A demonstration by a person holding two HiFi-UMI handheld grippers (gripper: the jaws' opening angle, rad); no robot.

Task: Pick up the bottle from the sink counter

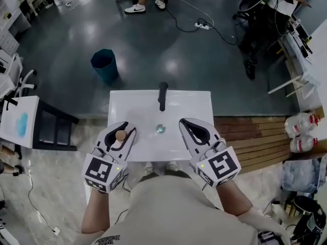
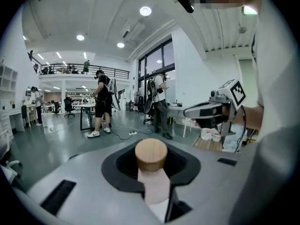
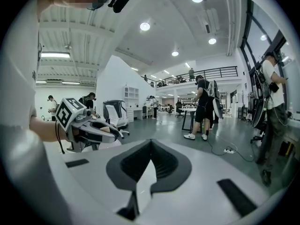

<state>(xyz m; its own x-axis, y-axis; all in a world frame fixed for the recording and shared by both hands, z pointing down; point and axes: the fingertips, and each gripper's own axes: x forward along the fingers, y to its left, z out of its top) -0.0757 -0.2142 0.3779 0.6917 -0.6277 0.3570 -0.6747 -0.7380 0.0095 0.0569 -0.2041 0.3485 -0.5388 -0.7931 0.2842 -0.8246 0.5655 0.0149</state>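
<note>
A small pale bottle with a round wooden cap (image 1: 120, 135) stands upright between the jaws of my left gripper (image 1: 124, 129), which is shut on its neck over the left part of the white sink (image 1: 199, 106). In the left gripper view the bottle (image 2: 151, 156) fills the notch between the jaws, its lower body hidden. My right gripper (image 1: 187, 124) hovers over the right side of the basin, its tips together with nothing held. In the right gripper view the right gripper (image 3: 150, 142) shows the same closed tips.
A black faucet (image 1: 162, 95) rises at the basin's back and a drain (image 1: 160, 129) sits mid-basin between the grippers. A blue bin (image 1: 104, 64) stands on the floor beyond. Wooden slats (image 1: 250, 131) and plastic jugs (image 1: 301, 124) lie right. People stand farther off.
</note>
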